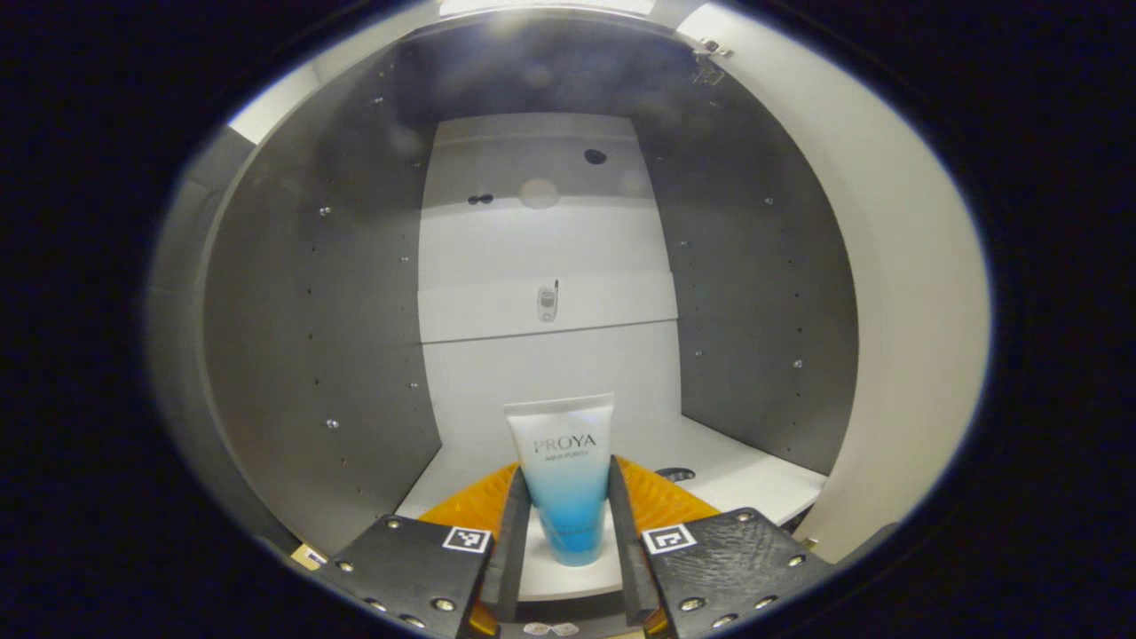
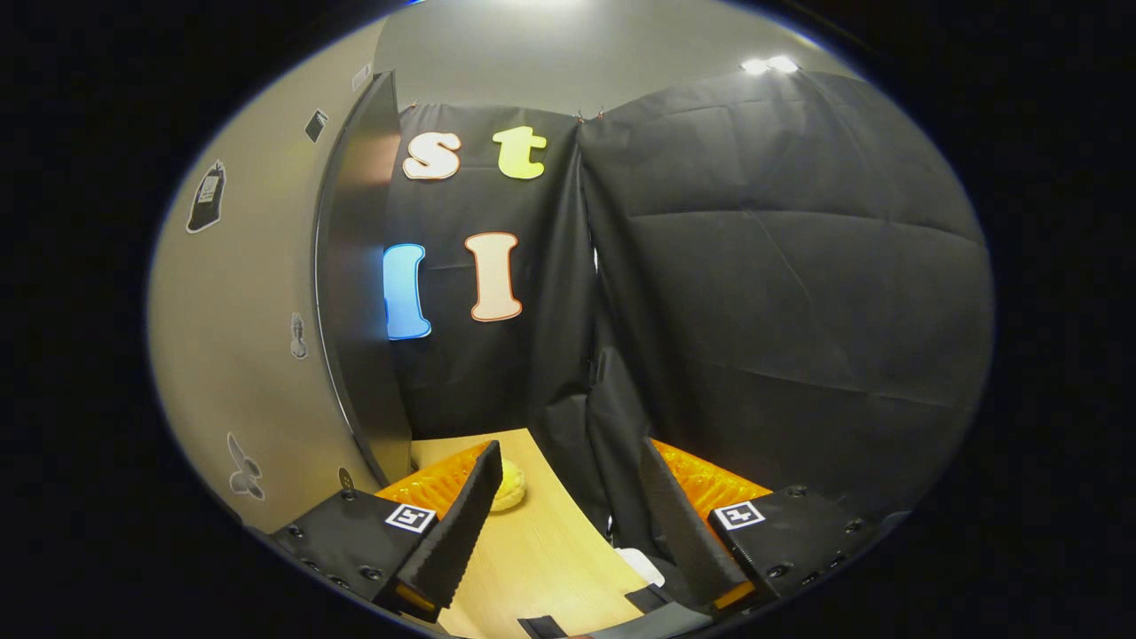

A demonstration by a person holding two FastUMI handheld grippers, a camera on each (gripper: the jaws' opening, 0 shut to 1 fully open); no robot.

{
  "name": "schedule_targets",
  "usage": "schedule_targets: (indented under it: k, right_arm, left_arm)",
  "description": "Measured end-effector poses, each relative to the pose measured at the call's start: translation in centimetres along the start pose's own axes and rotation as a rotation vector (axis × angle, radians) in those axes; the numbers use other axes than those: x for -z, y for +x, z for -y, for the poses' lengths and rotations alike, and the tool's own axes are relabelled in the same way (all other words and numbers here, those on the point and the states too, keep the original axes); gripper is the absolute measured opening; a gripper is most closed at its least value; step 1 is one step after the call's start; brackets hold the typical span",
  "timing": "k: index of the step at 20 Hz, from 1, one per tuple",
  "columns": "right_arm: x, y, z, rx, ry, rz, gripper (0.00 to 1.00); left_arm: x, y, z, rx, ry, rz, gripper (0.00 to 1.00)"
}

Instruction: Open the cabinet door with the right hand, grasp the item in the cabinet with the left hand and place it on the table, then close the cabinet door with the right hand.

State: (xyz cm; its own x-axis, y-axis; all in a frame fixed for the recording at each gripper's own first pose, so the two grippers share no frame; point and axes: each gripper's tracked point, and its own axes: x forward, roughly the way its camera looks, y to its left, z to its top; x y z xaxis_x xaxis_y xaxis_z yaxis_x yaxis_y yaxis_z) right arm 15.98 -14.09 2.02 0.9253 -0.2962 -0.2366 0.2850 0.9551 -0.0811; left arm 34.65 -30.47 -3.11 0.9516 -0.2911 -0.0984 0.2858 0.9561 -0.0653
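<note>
Tube [image 1: 565, 479] stands upright, cap down, on the white cabinet shelf [image 1: 754, 484] at lower centre of the left gripper view, between the two fingers of the left gripper [image 1: 565, 541]. The fingers sit close against its sides; whether they press on it I cannot tell. In the right gripper view, the right gripper [image 2: 568, 524] is spread wide and holds nothing, above the wooden table [image 2: 541, 559]. The open door [image 2: 359, 284] stands edge-on at left, and a small yellow thing [image 2: 511, 485] lies on the table behind the left finger.

Black screwed gripper [image 1: 564, 524] blocks, square markers
</note>
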Motion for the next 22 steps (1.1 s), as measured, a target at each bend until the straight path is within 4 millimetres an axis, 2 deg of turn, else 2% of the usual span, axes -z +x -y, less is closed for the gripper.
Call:
schedule_targets:
  k: [2, 5, 6, 9, 10, 17, 18, 22]
  right_arm:
    - [-0.3, 0.1, -0.4, -0.020, 0.002, 0.006, 0.98]
    - [-0.2, 0.1, -1.0, -0.062, -0.004, 0.005, 0.98]
    - [-0.3, 0.0, -1.2, -0.079, -0.007, 0.006, 0.93]
    - [-0.2, -0.5, -1.4, -0.115, -0.022, 0.010, 0.92]
    - [-0.3, -0.6, -1.4, -0.127, -0.026, 0.012, 0.92]
    - [-0.1, -1.6, -1.8, -0.201, -0.030, 0.011, 0.92]
    - [0.0, -1.7, -1.8, -0.211, -0.029, 0.011, 0.98]
    - [0.0, -2.4, -2.0, -0.242, -0.030, 0.016, 0.98]
  left_arm:
    - [-0.5, -1.1, -0.1, 0.001, -0.007, 0.022, 0.46]
    - [-1.0, -4.0, -0.7, -0.022, 0.003, 0.049, 0.47]
    - [-1.3, -4.8, -0.9, -0.030, 0.005, 0.058, 0.48]
    - [-1.5, -7.4, -1.9, -0.057, 0.011, 0.072, 0.48]
    - [-1.5, -8.2, -2.2, -0.069, 0.015, 0.074, 0.46]
    - [-0.3, -14.8, -4.8, -0.164, 0.008, 0.068, 0.46]
    - [-0.1, -15.5, -4.9, -0.175, 0.005, 0.069, 0.46]
    - [0.8, -18.6, -6.1, -0.213, -0.002, 0.080, 0.46]
